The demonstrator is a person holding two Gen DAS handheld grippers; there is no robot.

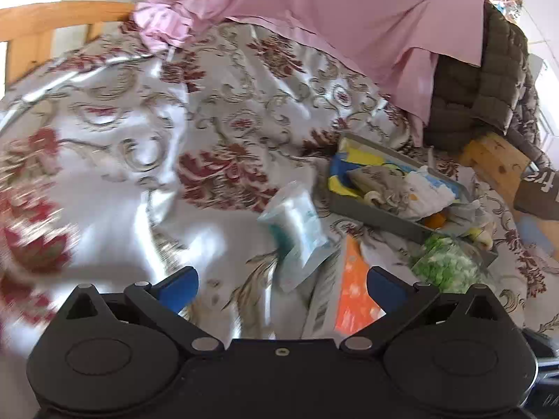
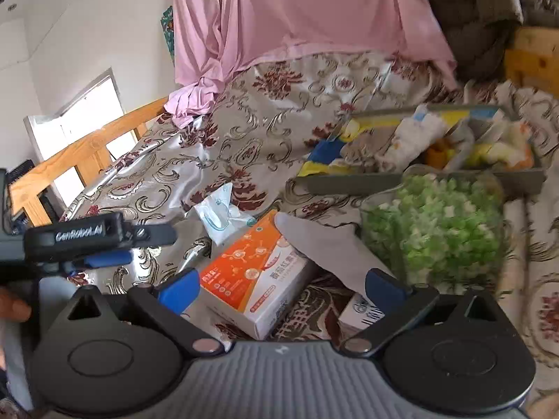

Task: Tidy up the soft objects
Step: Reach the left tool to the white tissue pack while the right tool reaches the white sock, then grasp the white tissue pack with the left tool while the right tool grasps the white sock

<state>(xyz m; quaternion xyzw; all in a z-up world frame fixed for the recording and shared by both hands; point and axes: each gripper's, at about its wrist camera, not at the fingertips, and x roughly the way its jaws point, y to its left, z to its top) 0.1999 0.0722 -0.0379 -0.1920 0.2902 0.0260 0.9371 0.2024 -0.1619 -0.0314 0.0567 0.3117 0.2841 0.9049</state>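
The bed (image 1: 146, 111) under me wears a glossy cream cover with dark red flowers, and a pink sheet (image 1: 332, 10) is heaped at twelve o'clock. At two o'clock from my left claw (image 1: 281, 288) lies a grey tray (image 1: 370, 211) crammed with crumpled soft things in white, beige, yellow and blue. A clear bag of green and white bits (image 2: 440, 223) sits against the tray's near wall, at one o'clock from my right claw (image 2: 281, 289). An orange and white box (image 2: 258, 279) lies between my right fingers, untouched, a grey cloth (image 2: 332, 248) draped over its corner. A small pale crinkly packet (image 1: 297, 227) rests just beyond. Both claws are spread, holding nothing.
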